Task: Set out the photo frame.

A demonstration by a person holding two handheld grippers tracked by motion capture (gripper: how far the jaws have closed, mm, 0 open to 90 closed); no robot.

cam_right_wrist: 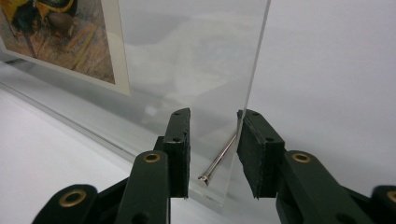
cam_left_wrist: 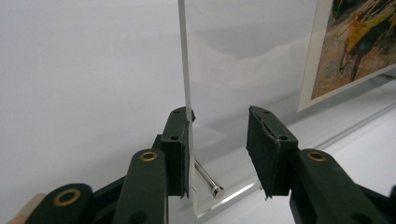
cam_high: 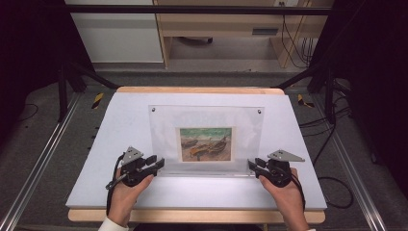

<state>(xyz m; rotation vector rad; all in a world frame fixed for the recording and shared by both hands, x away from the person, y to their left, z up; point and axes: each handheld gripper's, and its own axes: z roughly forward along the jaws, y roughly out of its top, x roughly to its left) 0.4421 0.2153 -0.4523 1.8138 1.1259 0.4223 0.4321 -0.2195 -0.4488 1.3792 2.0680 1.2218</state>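
Note:
A clear acrylic picture frame (cam_high: 206,120) lies on the white board (cam_high: 120,130), with a small boat painting (cam_high: 205,144) at its middle. My left gripper (cam_high: 159,163) is at the frame's near left corner and my right gripper (cam_high: 251,165) at its near right corner. In the left gripper view the gripper (cam_left_wrist: 219,140) stands open around the pane (cam_left_wrist: 243,56), whose edge rests against the left jaw, with a metal pin (cam_left_wrist: 208,179) between the jaws. In the right gripper view the gripper (cam_right_wrist: 213,140) is open astride the corner, with a pin (cam_right_wrist: 219,158) by the right jaw.
The board rests on a wooden table (cam_high: 192,90). Metal rails (cam_high: 38,163) run along the floor on both sides. Cables (cam_high: 332,183) lie on the floor at the right. Black stand legs (cam_high: 72,77) rise at the back corners.

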